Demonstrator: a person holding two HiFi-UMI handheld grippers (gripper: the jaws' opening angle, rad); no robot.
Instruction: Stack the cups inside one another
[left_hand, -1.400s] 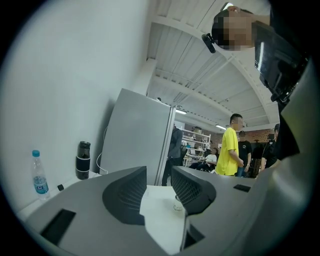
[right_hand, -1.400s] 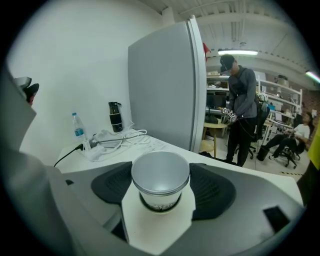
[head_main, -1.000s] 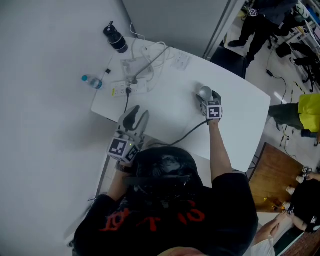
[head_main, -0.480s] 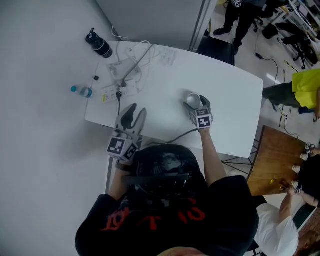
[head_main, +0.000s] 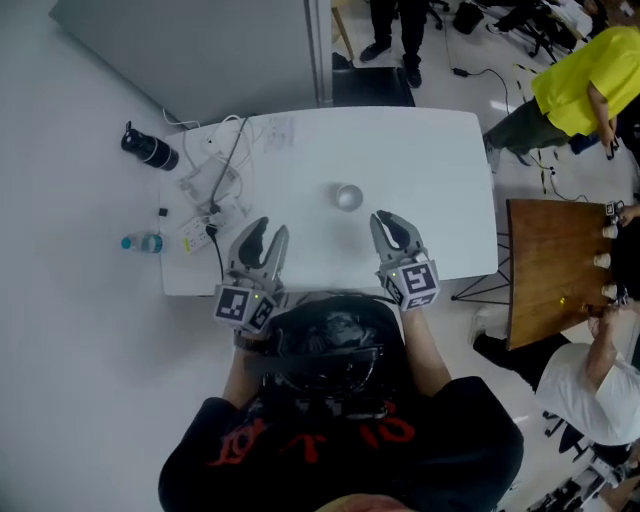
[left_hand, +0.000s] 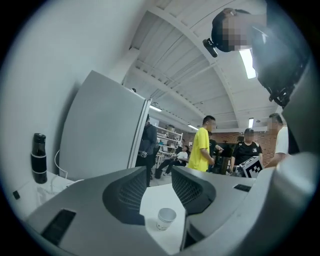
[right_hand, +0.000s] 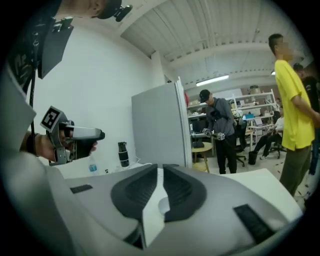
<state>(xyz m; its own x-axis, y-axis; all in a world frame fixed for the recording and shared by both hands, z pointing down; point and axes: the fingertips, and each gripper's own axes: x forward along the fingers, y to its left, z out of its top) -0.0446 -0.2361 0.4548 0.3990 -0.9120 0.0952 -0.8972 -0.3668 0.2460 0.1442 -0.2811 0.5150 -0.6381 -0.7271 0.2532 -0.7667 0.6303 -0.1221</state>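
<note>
Right tongs (head_main: 388, 225) just closed, empty; left tongs (head_main: 268, 230) spread; cup (head_main: 348, 197) ahead between them, untouched.

White table (head_main: 420, 160) carries 1 cup (head_main: 347, 197), cables (head_main: 215, 185), flask (head_main: 150, 150), water bottle (head_main: 145, 242).

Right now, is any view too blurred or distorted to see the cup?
Head view: evenly lit, sharp; cup small but clear on the table. Left gripper view: heavy fisheye, black corners, cup legible between its fingers. Right gripper view: same fisheye; fingers, just closing on nothing, leave only a sliver of cup.
</note>
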